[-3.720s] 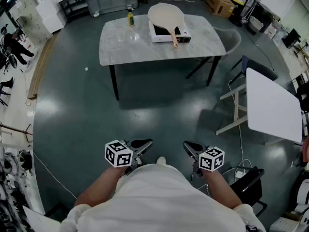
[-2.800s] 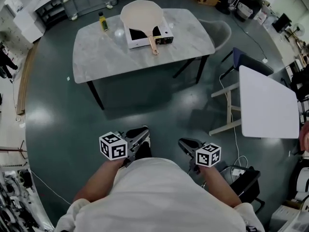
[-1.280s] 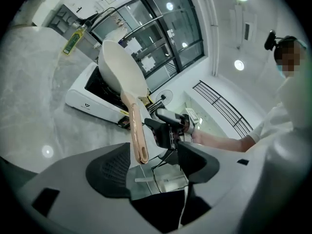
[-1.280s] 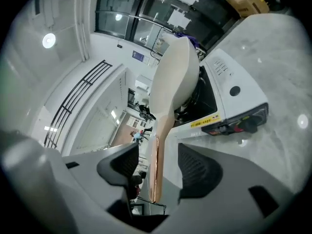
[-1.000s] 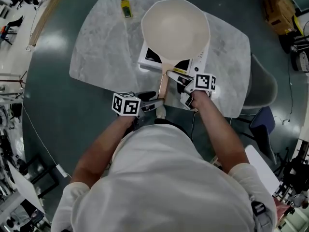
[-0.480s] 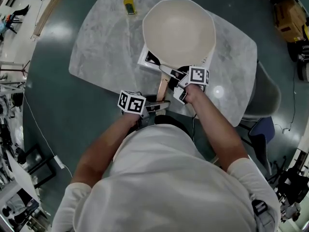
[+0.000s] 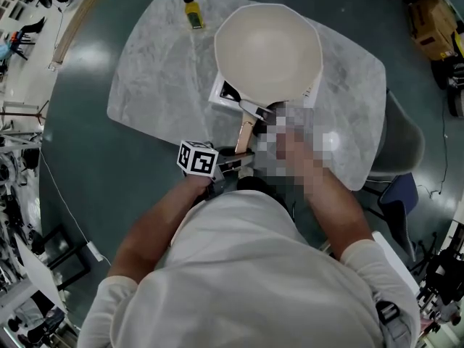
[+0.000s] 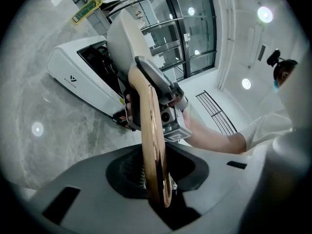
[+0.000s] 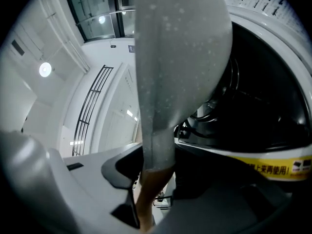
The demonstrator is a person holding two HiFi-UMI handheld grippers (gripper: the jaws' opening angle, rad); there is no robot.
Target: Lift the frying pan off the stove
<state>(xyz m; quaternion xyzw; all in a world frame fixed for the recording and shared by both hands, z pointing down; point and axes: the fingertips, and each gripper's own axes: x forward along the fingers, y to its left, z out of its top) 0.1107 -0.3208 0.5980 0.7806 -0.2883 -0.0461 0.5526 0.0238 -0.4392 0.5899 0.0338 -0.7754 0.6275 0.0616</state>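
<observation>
A cream frying pan (image 7: 268, 49) sits on a white portable stove (image 7: 222, 91) on the marble table. Its wooden handle (image 7: 245, 133) points toward me. In the left gripper view the handle's wooden end (image 8: 152, 145) runs between the jaws of my left gripper (image 8: 157, 179), which have just been closing and now press on it. My right gripper (image 9: 151, 179) has also just been closing; it grips the handle's grey neck (image 9: 165, 111) close to the pan, above the stove's dark burner (image 9: 253, 106). In the head view a mosaic patch hides the right gripper; the left gripper (image 7: 235, 158) shows at the handle's tip.
A yellow bottle (image 7: 191, 11) stands at the table's far left. The marble table (image 7: 152, 71) has its near edge just in front of me. A grey chair (image 7: 402, 143) stands at the right, a cardboard box (image 7: 435, 27) beyond it.
I have walked up to the table. Both grippers have come onto the pan's handle and closed on it, the left at its end, the right near the pan. The pan rests where it was.
</observation>
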